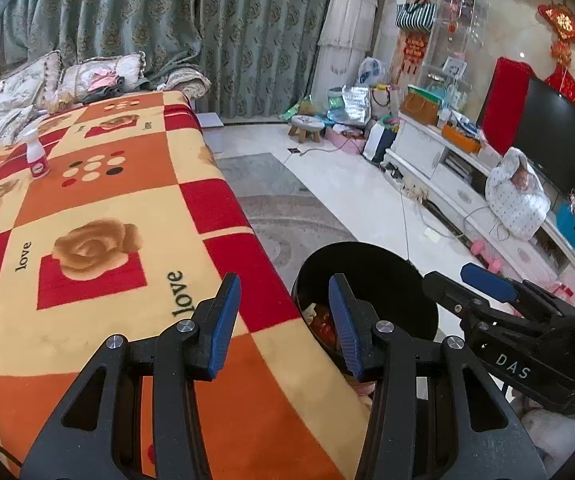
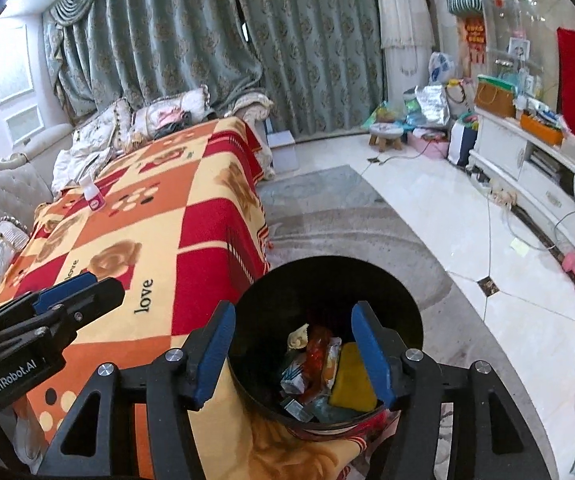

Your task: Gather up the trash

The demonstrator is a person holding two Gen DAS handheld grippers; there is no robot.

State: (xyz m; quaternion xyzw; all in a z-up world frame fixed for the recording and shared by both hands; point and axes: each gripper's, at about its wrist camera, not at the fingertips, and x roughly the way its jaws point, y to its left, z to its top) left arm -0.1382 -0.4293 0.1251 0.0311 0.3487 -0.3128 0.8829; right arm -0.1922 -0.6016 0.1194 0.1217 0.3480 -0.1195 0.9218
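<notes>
A black round trash bin (image 2: 327, 280) stands on the floor at the table's near right corner and holds wrappers, a yellow sponge (image 2: 351, 380) and other trash; it also shows in the left wrist view (image 1: 367, 272). My right gripper (image 2: 291, 356) is open and empty, right above the bin's mouth. My left gripper (image 1: 283, 320) is open and empty over the table's near edge, beside the bin. A small white bottle with a pink label (image 1: 36, 156) stands upright at the far left of the table; it also shows in the right wrist view (image 2: 92, 192).
The table wears a red, orange and yellow rose blanket (image 1: 107, 220). A sofa with cushions (image 2: 159, 116) is behind it. A white TV cabinet (image 1: 447, 168) with cables and bags runs along the right. A grey rug (image 2: 347, 232) and white tiles cover the floor.
</notes>
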